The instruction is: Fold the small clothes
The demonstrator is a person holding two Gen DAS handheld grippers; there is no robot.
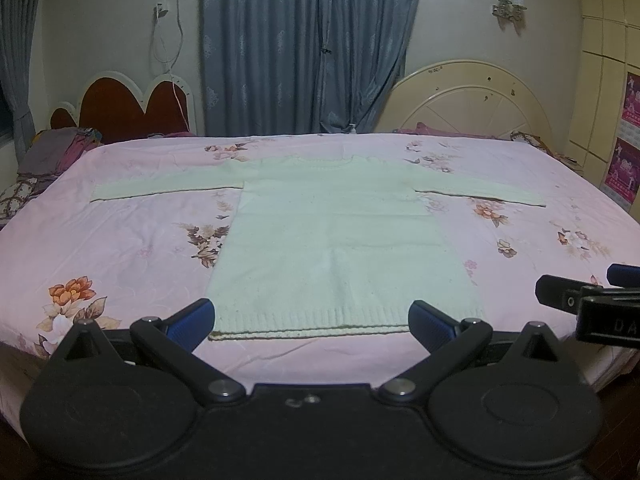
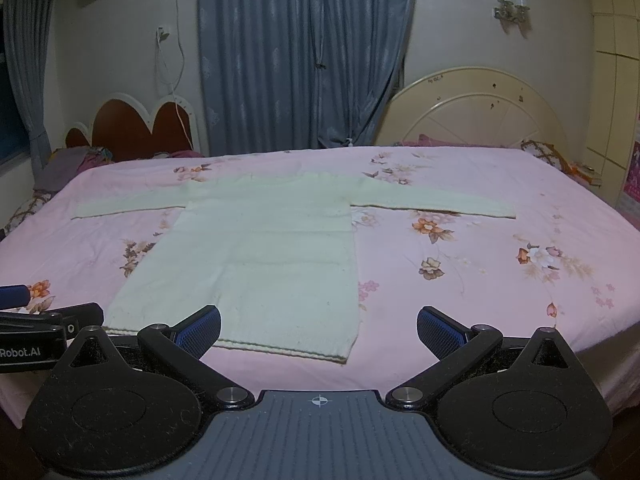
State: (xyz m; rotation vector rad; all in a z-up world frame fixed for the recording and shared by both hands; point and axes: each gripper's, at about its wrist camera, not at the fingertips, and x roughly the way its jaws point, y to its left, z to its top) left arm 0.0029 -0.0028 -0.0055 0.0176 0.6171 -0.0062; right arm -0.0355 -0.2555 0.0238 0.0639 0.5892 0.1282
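A pale cream knitted sweater [image 1: 336,236] lies flat on the pink flowered bed sheet [image 1: 120,240], both sleeves spread out sideways, ribbed hem toward me. It also shows in the right wrist view [image 2: 260,248]. My left gripper [image 1: 312,320] is open and empty, hovering just before the hem. My right gripper [image 2: 319,330] is open and empty, over the hem's right corner. Each gripper shows at the edge of the other's view: the right gripper [image 1: 592,300], the left gripper [image 2: 44,320].
The bed's near edge runs just under the grippers. A red heart-shaped headboard [image 1: 132,108] stands at the back left, a cream round headboard [image 1: 472,100] at the back right. Crumpled clothes and pillows [image 1: 52,156] lie at the far left. Blue curtains [image 1: 304,40] hang behind.
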